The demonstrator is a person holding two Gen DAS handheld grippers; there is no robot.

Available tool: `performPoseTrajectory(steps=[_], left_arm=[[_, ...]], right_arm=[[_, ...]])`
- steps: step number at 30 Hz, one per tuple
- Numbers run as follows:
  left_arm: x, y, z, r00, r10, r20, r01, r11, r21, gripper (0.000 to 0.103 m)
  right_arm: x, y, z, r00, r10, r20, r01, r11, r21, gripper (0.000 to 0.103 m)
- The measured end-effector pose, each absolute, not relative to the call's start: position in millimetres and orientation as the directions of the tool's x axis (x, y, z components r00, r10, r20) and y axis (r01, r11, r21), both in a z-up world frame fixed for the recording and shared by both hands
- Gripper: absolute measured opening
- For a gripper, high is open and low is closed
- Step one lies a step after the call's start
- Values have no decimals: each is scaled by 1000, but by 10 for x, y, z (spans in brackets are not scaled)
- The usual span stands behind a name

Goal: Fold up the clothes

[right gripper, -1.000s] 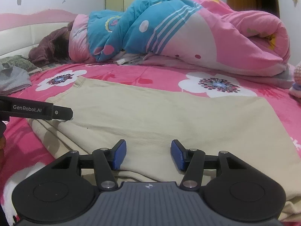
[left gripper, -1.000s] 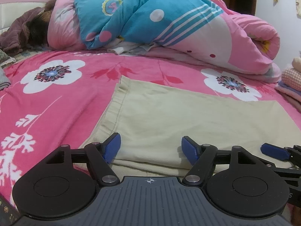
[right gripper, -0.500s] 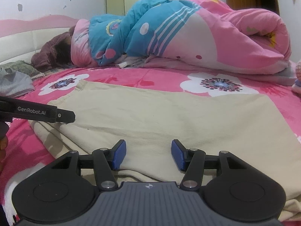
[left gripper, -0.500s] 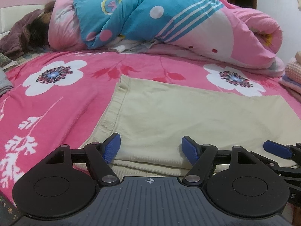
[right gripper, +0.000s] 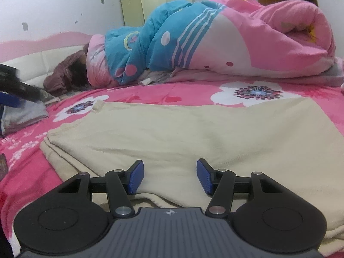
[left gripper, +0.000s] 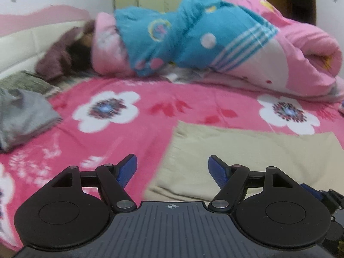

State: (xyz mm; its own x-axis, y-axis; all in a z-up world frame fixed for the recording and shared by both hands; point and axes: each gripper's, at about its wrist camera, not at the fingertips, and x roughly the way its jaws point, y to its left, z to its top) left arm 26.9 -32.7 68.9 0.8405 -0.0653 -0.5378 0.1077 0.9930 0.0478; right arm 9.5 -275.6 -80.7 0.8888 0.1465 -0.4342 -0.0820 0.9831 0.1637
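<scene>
Pink flowery bedspread point(right gripper: 176, 90) everywhere, with a rolled-up quilt point(right gripper: 236, 38) along the far side and a grey garment point(left gripper: 21, 116) off to the left. The beige garment point(right gripper: 182, 133) lies flat on the bed, right in front of my right gripper point(right gripper: 169, 177) and to the right of my left gripper point(left gripper: 172, 167). Both sets of jaws stand wide apart, holding nothing.

At its left end I can see stacked edges, so it already lies in at least two layers. Could be mid-fold or basically finished, honestly can't say.

Handling-wise I'd guess soft, light, a bit thick like a sweatshirt knit. It'll flop and sag, not slippery, nothing to break. If I grab it, I'd pinch near the corners or along the layered edge, catching all layers so they don't slide apart.
</scene>
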Motion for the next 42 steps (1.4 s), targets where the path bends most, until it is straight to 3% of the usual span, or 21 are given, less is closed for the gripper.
performPoseTrajectory(steps=[8, 14, 23, 30, 37, 42], left_arm=[[-90, -39, 1164, 854, -48, -517, 96, 993, 68, 78], [-216, 6, 1210, 860, -65, -506, 108, 993, 56, 80], [-13, -329, 744, 823, -154, -547, 142, 988, -66, 80], [351, -807, 343, 794, -210, -571, 205, 976, -73, 80], [516, -1138, 105, 765, -271, -584, 311, 950, -34, 73], [521, -1137, -35, 768, -299, -567, 347, 938, -25, 60]], right_arm=[[97, -2767, -821, 889, 157, -430, -87, 980, 177, 59], [97, -2752, -824, 890, 150, -430, -84, 982, 169, 59], [80, -2718, -794, 890, 138, -435, -80, 986, 149, 59], [39, -2752, -787, 889, 160, -429, -98, 982, 164, 60], [-16, -2739, -790, 890, 159, -427, -106, 984, 145, 60], [-23, -2743, -795, 892, 161, -422, -106, 983, 150, 60]])
